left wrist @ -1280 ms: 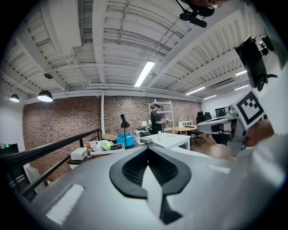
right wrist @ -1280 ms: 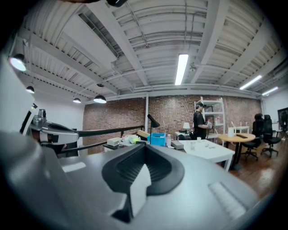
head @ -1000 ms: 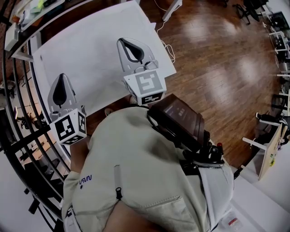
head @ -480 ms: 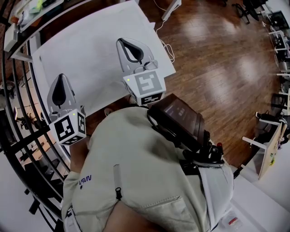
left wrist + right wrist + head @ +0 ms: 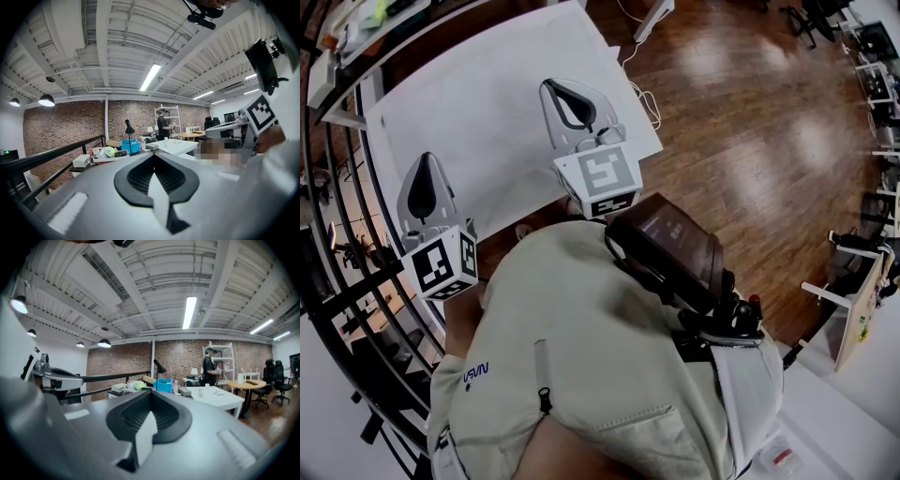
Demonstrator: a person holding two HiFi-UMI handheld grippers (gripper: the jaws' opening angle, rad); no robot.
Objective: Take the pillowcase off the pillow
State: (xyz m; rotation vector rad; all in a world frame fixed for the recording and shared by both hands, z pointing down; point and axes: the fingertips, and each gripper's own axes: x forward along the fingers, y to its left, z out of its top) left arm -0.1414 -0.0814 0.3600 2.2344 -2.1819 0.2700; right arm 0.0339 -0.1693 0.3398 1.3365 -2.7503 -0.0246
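While left gripper and right gripper overhang the table, jaws (both) meet empty.

Head view:
- 2 grippers: left gripper, right gripper.
- 2 marker cubes, 1 per gripper: left cube, right cube.
- 1 white bench.
- 1 person in a beige jacket.

Right gripper view, far end of room:
- 1 standing person
- 1 shelf unit
- 1 blue bin
- 1 black desk lamp
- 1 round wooden table
- 2 office chairs
- 4 pendant lamps, all on the ceiling's left side
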